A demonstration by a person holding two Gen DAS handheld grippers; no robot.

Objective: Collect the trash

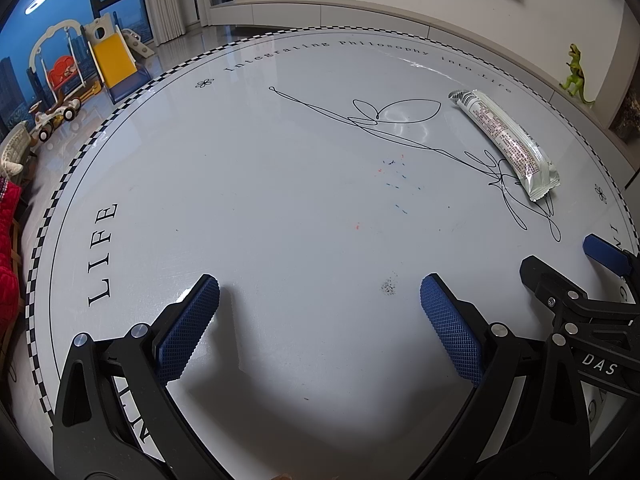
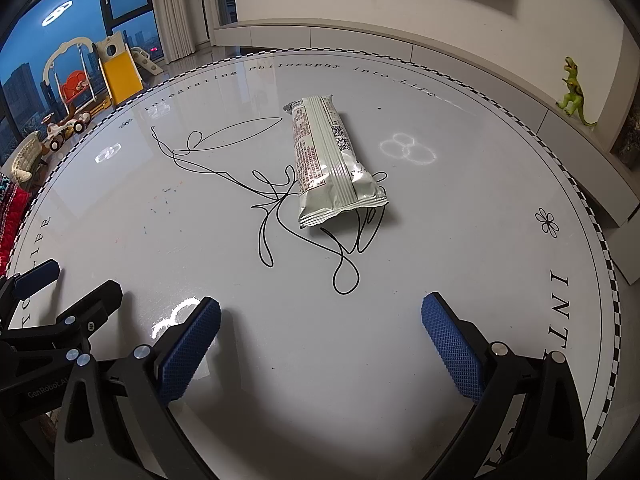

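Silvery snack wrapper (image 2: 334,164) lying flat on the round table (image 2: 460,240), across its printed line drawing (image 2: 224,160). Right gripper (image 2: 320,320), jaws spread, faces it, well apart; left gripper (image 1: 320,300), likewise released, farther off, seemingly empty.

Left tongs (image 1: 319,286) gape empty over the round table (image 1: 280,184); a silvery wrapper (image 1: 505,141) lies far right.
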